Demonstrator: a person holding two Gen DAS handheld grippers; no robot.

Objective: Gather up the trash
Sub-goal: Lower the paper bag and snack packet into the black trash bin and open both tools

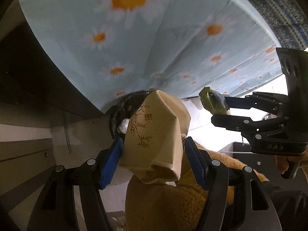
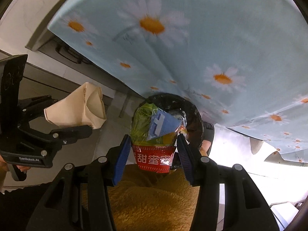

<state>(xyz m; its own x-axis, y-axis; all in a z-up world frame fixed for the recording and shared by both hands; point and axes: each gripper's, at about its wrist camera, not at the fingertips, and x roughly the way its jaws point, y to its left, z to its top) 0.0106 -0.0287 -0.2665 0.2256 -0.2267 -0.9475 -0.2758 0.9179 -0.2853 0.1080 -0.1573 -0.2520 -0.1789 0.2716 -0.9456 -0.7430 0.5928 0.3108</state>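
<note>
Both grippers loaded above bin.
Left gripper (image 1: pixel 154 152) clamps crushed cup (image 1: pixel 156 136); right gripper (image 2: pixel 152 154) clamps wrapper (image 2: pixel 154 134); bin (image 2: pixel 184 105) at 12 o'clock.

Looks like a home: counter under light-blue daisy-print tablecloth (image 2: pixel 192 48), braided blue-grey woven mat (image 1: pixel 279 13), black-lined trash bin (image 2: pixel 184 105) beside it.

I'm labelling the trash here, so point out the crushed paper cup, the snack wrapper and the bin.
paper cup (image 1: pixel 154 134), left wrist view, printed side
snack wrapper (image 2: pixel 154 154), right wrist view, red band
bin (image 2: pixel 190 113), right wrist view, black liner
</note>
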